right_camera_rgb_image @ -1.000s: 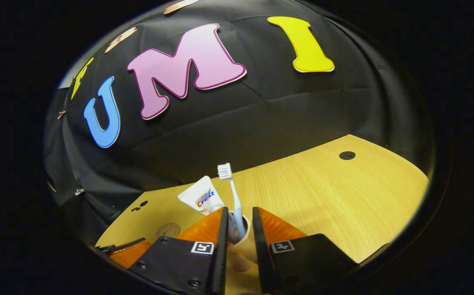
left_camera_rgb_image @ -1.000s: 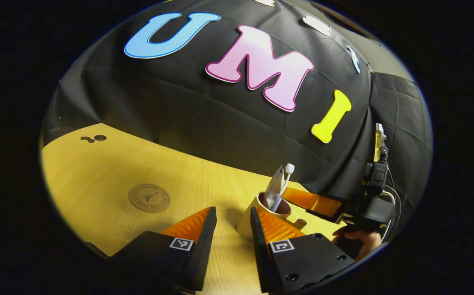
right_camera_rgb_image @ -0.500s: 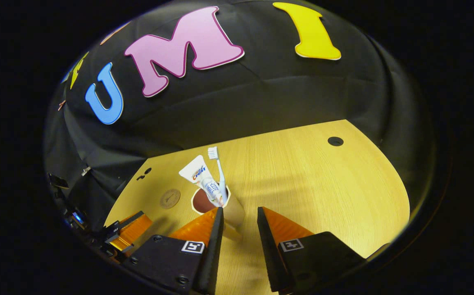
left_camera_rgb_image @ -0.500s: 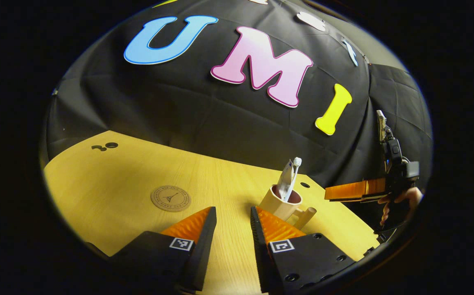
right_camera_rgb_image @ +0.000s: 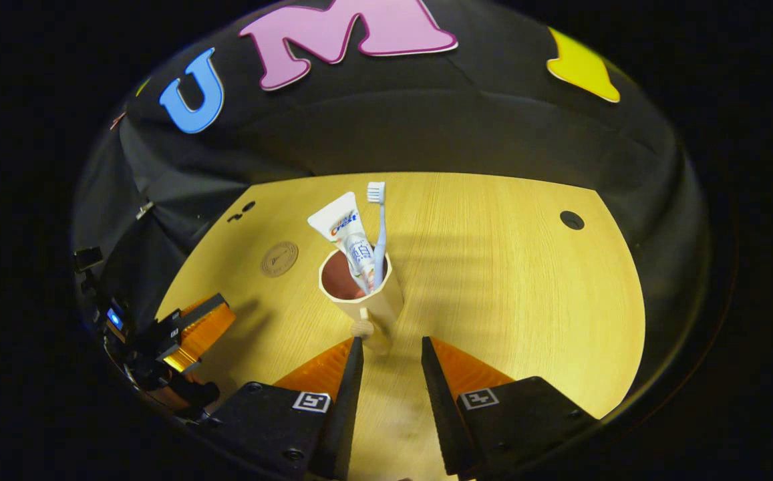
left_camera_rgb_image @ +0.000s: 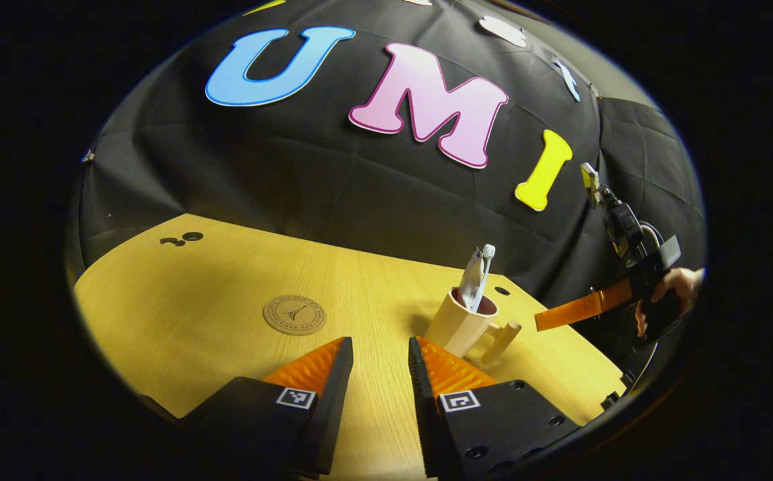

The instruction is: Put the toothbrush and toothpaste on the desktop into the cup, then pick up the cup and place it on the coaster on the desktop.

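the cup (right_camera_rgb_image: pixel 359 294) stands upright on the table (right_camera_rgb_image: pixel 526 280), w/ the toothpaste (right_camera_rgb_image: pixel 346 234) and toothbrush (right_camera_rgb_image: pixel 378 227) both standing in it, leaning against the rim, heads up; the brush sits just right of the tube in the right gripper view. the cup's handle (right_camera_rgb_image: pixel 363 327) points toward the right gripper (right_camera_rgb_image: pixel 389 347), whose jaws are parted w/ a narrow gap and nothing between them; they hang above the table just short of the handle, not touching it. in the left gripper view the cup (left_camera_rgb_image: pixel 456 324) is just beyond the left gripper (left_camera_rgb_image: pixel 381 351), next to its right-hand finger, apart from it; those jaws are also parted, narrow gap, empty. the coaster (left_camera_rgb_image: pixel 294 314) lies flat on the table (left_camera_rgb_image: pixel 179 300), bare, well apart from the cup, off to its left in both views (right_camera_rgb_image: pixel 279 258). farther off in the left gripper view the right gripper (left_camera_rgb_image: pixel 576 307) is held by a hand (left_camera_rgb_image: pixel 670 294), raised above the table edge.
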Demonstrator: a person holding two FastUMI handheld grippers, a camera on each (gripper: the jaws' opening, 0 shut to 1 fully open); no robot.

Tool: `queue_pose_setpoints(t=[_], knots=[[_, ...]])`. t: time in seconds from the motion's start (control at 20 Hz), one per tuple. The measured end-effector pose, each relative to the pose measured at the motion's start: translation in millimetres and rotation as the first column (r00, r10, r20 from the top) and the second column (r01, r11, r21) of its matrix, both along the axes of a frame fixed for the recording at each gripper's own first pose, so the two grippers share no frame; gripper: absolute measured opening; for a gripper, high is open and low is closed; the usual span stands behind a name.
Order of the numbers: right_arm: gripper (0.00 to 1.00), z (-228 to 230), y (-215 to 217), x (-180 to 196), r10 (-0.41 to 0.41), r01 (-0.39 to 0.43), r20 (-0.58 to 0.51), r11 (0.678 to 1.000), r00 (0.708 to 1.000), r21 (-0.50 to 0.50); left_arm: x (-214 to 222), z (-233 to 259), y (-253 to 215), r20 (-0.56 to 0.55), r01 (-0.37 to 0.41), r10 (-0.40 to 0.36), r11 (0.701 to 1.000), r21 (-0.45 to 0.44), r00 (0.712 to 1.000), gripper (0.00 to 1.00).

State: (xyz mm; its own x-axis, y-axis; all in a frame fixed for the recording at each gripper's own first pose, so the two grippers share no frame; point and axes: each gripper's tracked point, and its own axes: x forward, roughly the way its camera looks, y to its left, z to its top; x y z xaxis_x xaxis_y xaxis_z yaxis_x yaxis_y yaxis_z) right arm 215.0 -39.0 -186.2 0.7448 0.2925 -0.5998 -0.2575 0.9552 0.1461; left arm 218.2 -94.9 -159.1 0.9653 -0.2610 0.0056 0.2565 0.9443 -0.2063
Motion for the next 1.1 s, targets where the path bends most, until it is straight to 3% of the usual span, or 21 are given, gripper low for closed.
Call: queue_pose_setpoints(t=[0.05, 0.1, 0.15, 0.2, 0.25, 0.3, 0.35, 0.4, 0.45, 0.5, 0.55, 0.7, 1.1], knots=[[0.55, -2.1, 1.6, 0.2, 0.023, -0.023, -0.020, 1.000, 1.000, -0.021, 0.2, -2.1, 1.2, -0.002, -0.001, 0.001, 1.000, 0.005, 1.000, 0.53], [0.66, -6.1, 4.9, 1.1, 0.044, -0.046, -0.044, 0.998, 0.998, -0.038, 0.2, -3.5, 2.0, -0.005, -0.003, 0.003, 1.000, 0.008, 1.000, 0.53], [0.48, -9.6, 8.0, -0.6, 0.065, -0.069, -0.072, 0.996, 0.995, -0.048, -0.6, -5.2, 4.4, -0.007, -0.006, 0.006, 1.000, 0.009, 1.000, 0.53], [0.49, -13.1, 10.7, -0.3, 0.082, -0.087, -0.098, 0.995, 0.992, -0.053, -1.2, -6.7, 5.8, -0.010, -0.008, 0.009, 1.000, 0.008, 1.000, 0.53], [0.59, -16.4, 13.1, 0.9, 0.090, -0.097, -0.117, 0.994, 0.989, -0.057, -0.1, -8.6, 6.8, -0.014, -0.011, 0.011, 1.000, 0.007, 1.000, 0.63], [0.61, -19.7, 14.8, 2.3, 0.095, -0.104, -0.130, 0.992, 0.987, -0.066, -0.5, -10.3, 8.1, -0.017, -0.013, 0.013, 1.000, 0.008, 1.000, 0.53], [0.62, -23.2, 16.9, 3.7, 0.106, -0.118, -0.146, 0.990, 0.984, -0.075, -0.1, -12.2, 9.1, -0.020, -0.015, 0.016, 1.000, 0.010, 1.000, 0.53], [0.53, -25.5, 19.5, 2.9, 0.120, -0.136, -0.165, 0.987, 0.979, -0.088, -0.9, -14.5, 10.7, -0.023, -0.017, 0.017, 1.000, 0.014, 1.000, 0.53], [0.62, -27.7, 21.2, 3.5, 0.124, -0.143, -0.176, 0.984, 0.977, -0.101, -1.4, -16.2, 11.6, -0.027, -0.019, 0.020, 1.000, 0.018, 0.999, 0.53], [0.62, -31.9, 24.6, 5.5, 0.130, -0.153, -0.190, 0.982, 0.973, -0.113, -2.3, -17.5, 12.8, -0.029, -0.024, 0.024, 0.999, 0.025, 0.999, 0.63], [0.64, -35.3, 27.3, 7.7, 0.134, -0.162, -0.204, 0.979, 0.970, -0.125, -2.8, -19.2, 14.8, -0.033, -0.028, 0.029, 0.999, 0.029, 0.999, 0.53], [0.64, -47.1, 28.1, 20.3, 0.126, -0.171, -0.233, 0.968, 0.964, -0.184, -5.2, -21.4, 18.2, -0.048, -0.036, 0.037, 0.999, 0.021, 0.998, 0.53], [0.63, -76.1, 45.4, 39.4, 0.131, -0.200, -0.284, 0.953, 0.950, -0.227, -16.3, -23.8, 25.1, -0.063, -0.040, 0.041, 0.999, 0.007, 0.997, 0.53]])
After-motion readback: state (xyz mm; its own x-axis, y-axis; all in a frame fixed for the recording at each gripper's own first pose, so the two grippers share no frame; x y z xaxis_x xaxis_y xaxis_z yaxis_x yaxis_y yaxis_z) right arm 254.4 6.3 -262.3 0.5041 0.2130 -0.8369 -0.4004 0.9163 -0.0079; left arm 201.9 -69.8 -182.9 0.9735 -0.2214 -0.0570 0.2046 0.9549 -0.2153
